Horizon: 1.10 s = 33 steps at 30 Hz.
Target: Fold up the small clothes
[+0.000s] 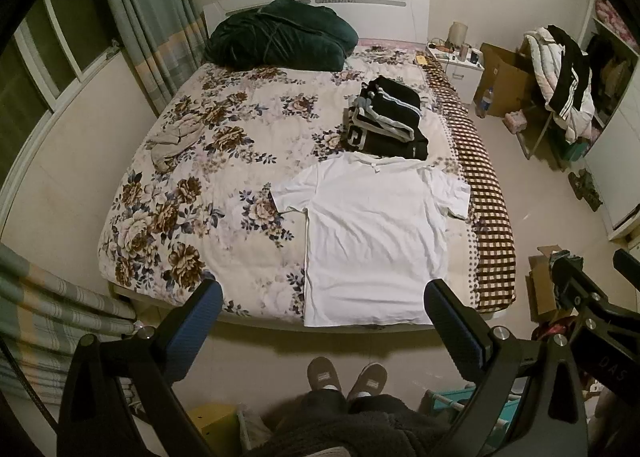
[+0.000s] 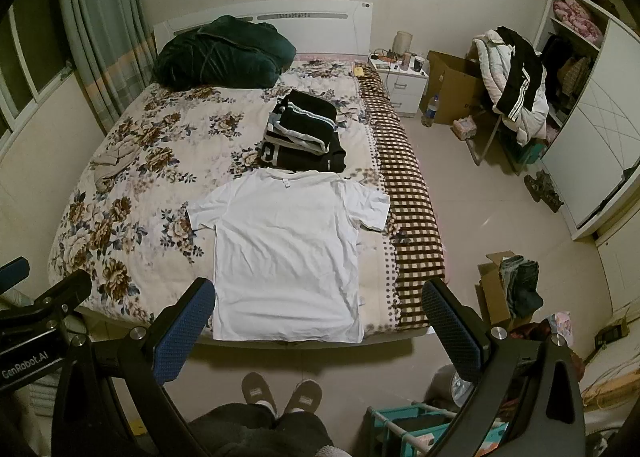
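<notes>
White T-shirt (image 1: 376, 241) lies spread flat, front down or up cannot be told, at the foot end of the bed (image 1: 192, 193), its hem at the mattress edge nearest the person and its collar pointing toward the headboard. Both short sleeves are laid out to the sides. Just beyond the collar sits a stack of folded dark clothes (image 1: 386, 117), touching or nearly touching the shirt's neckline. A crumpled beige garment (image 1: 174, 139) rests well apart on the floral quilt, toward the window side. A dark green blanket (image 1: 280, 33) is heaped against the headboard.

The left gripper (image 1: 322, 321) hangs in the air over the bed's foot edge, its fingers (image 1: 192, 325) released and spread wide, grasping nothing; the shirt's hem shows between them. The right gripper (image 2: 320, 317) hovers likewise near the same edge, fingers (image 2: 452, 329) parted and empty, with the shirt's lower right corner between them. Neither gripper touches the cloth.

A brown checked blanket (image 2: 408, 213) runs along the bed's right side. The person's slippers (image 2: 280, 395) stand on the floor just short of the bed. A chair piled with clothes (image 2: 516, 85) stands by the wardrobe.
</notes>
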Available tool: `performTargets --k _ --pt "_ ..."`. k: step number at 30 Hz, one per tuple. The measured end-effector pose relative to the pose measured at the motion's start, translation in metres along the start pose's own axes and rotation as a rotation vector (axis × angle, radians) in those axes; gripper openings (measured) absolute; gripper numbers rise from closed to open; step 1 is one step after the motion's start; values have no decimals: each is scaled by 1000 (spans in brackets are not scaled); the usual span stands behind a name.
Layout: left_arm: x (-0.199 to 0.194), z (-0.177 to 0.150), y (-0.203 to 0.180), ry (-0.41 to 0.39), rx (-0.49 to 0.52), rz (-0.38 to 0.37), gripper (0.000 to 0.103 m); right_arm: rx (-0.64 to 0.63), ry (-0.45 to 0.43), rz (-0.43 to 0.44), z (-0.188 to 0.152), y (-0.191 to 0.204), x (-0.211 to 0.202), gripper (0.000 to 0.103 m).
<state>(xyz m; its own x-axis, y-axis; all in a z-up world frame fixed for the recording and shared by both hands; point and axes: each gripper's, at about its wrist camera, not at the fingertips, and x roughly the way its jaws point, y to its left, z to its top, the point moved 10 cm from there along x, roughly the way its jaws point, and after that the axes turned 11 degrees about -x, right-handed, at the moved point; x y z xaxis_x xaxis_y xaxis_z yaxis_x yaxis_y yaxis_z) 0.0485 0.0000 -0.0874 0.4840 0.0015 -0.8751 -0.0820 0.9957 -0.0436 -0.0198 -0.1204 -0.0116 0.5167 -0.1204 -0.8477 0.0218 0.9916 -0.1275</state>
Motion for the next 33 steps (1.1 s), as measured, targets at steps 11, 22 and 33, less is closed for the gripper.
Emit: performTargets --k 11,22,33 --pt "-12 15 -12 -8 -3 1 103 0 -3 0 0 -1 -2 103" --pt "-13 15 -11 -13 -2 -1 103 2 -5 0 0 -2 -4 103" --pt "-13 15 -11 -16 -3 -4 103 1 -9 2 1 -2 -5 103"
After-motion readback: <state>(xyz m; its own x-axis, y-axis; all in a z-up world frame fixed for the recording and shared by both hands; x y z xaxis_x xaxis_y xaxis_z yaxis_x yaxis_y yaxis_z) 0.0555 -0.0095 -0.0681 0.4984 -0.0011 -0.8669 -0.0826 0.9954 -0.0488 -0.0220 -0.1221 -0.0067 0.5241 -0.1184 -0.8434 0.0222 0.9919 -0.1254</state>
